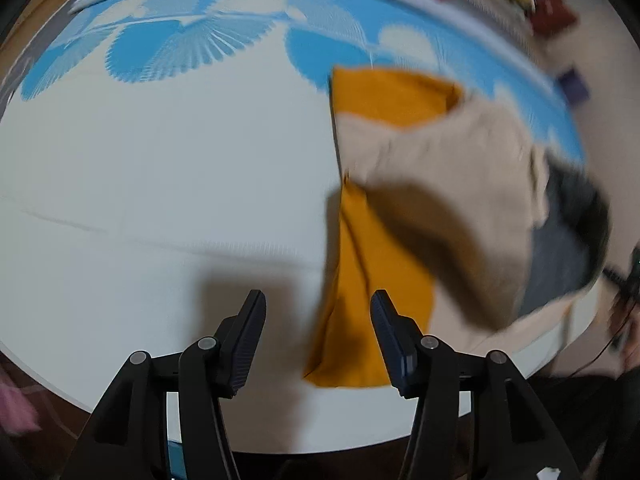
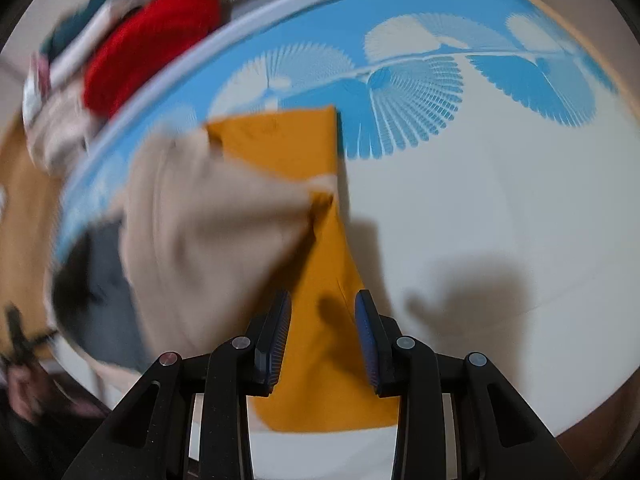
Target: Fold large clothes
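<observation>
A mustard-yellow garment [image 1: 372, 280] lies folded in a long strip on the white bed sheet [image 1: 160, 184]. A beige garment [image 1: 440, 184] lies heaped across its middle. A dark grey garment [image 1: 560, 256] lies under the beige one at the bed's edge. My left gripper [image 1: 318, 312] is open and empty, just left of the yellow strip's near end. In the right wrist view my right gripper [image 2: 323, 312] is open and empty above the near end of the yellow garment [image 2: 328, 360], with the beige garment [image 2: 208, 216] to its left. Both views are motion-blurred.
The sheet [image 2: 480, 208] has a blue band with white fan shapes [image 2: 420, 92] along its far side. A red garment [image 2: 148, 36] and other clutter sit beyond the bed's edge. A person's hand with another tool [image 2: 20, 344] shows at the far left.
</observation>
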{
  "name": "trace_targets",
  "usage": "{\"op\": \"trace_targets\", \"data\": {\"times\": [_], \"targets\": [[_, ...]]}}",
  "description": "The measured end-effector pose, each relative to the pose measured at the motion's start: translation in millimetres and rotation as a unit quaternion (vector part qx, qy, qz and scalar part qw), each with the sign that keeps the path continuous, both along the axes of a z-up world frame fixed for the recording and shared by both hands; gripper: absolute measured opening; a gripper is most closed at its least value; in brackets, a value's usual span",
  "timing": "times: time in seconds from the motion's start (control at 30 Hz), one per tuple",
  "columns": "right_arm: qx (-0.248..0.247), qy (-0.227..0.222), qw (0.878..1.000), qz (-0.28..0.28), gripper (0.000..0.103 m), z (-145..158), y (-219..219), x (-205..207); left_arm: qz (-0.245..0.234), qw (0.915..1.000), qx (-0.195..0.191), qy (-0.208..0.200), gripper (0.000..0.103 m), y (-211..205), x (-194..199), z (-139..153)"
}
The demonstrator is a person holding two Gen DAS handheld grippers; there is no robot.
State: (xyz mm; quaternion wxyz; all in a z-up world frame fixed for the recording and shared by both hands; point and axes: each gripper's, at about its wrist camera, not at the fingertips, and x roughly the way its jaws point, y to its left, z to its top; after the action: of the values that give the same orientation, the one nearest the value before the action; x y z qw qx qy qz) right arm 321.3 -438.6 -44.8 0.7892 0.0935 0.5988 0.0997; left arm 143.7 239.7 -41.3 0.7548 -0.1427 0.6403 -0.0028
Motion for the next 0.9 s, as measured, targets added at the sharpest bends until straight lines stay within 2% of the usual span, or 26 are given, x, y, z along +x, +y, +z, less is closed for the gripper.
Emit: {"op": "trace_targets", "data": {"times": [0.1,0.27,0.4,0.53,0.67,0.8,0.87,0.9], "targets": [[-0.049,0.002,0.998,0.047,0.035,-11.2,17.8,0.2,-0.039,0.9989,0.027,0.005,0.053,-14.7,5.1,-6.8],[-0.122,-0.028,0.988,0.088,0.035,-14.5,44.5,12.2,-0.055,0.9980,0.030,-0.006,0.060,-31.5,27.9,-6.4],[-0.132,-0.051,0.985,0.095,0.035,-9.3,54.7,29.7,-0.071,0.9965,0.042,-0.013,0.061,-43.1,54.5,-7.7],[-0.148,-0.055,0.981,0.115,0.035,-12.7,69.3,43.5,-0.062,0.9972,0.041,-0.015,0.062,-45.2,78.6,-12.6],[-0.152,-0.065,0.978,0.128,0.035,-15.7,83.0,61.6,-0.077,0.9957,0.047,-0.023,0.062,-53.2,99.0,-14.6],[-0.148,-0.065,0.978,0.133,0.035,-22.1,88.8,75.2,-0.060,0.9969,0.037,-0.033,0.062,-46.6,111.4,-14.1],[-0.142,-0.066,0.978,0.140,0.035,-24.1,93.6,79.5,-0.048,0.9976,0.027,-0.043,0.058,-41.3,117.3,-13.1],[-0.142,-0.067,0.977,0.141,0.035,-24.7,95.3,80.8,-0.043,0.9977,0.020,-0.048,0.050,-38.4,120.3,-13.0]]}}
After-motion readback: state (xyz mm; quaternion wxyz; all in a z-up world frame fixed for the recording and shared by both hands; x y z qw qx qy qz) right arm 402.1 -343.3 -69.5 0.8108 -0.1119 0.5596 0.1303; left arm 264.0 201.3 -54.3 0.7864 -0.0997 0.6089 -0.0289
